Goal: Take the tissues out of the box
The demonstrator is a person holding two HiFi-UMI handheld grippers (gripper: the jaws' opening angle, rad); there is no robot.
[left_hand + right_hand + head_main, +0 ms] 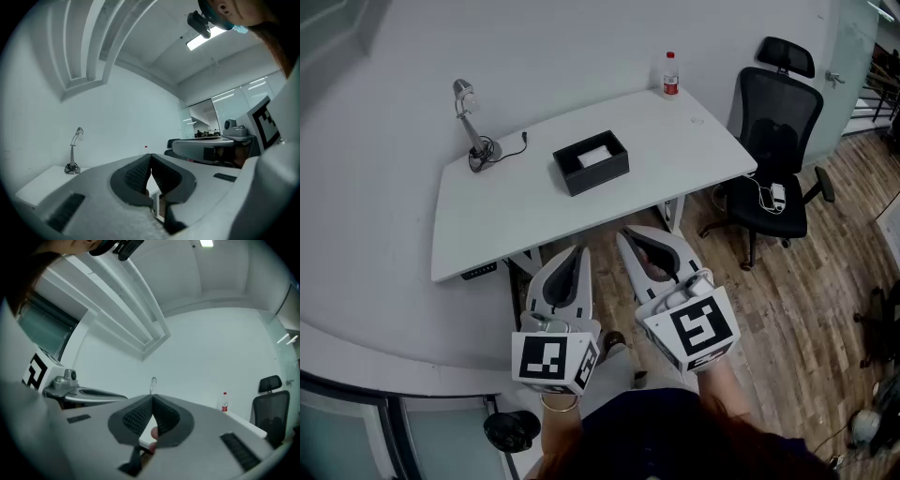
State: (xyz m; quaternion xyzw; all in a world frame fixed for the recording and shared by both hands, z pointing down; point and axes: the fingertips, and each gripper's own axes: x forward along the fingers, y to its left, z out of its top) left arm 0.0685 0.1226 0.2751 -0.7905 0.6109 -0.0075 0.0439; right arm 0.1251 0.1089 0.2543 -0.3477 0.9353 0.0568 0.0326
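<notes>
Black open-topped rectangular box [591,164] at middle of white desk [516,202], white tissues [593,156] lying inside. Left gripper [578,249] and right gripper [624,234] side by side on near side of desk, well apart from box, over wooden floor [787,291]. Jaws of both closed tip to tip, nothing held. Small clear bottle with red cap [670,74] at far right corner; silver gooseneck lamp [471,122] at far left; black office chair [778,141] right of desk.
</notes>
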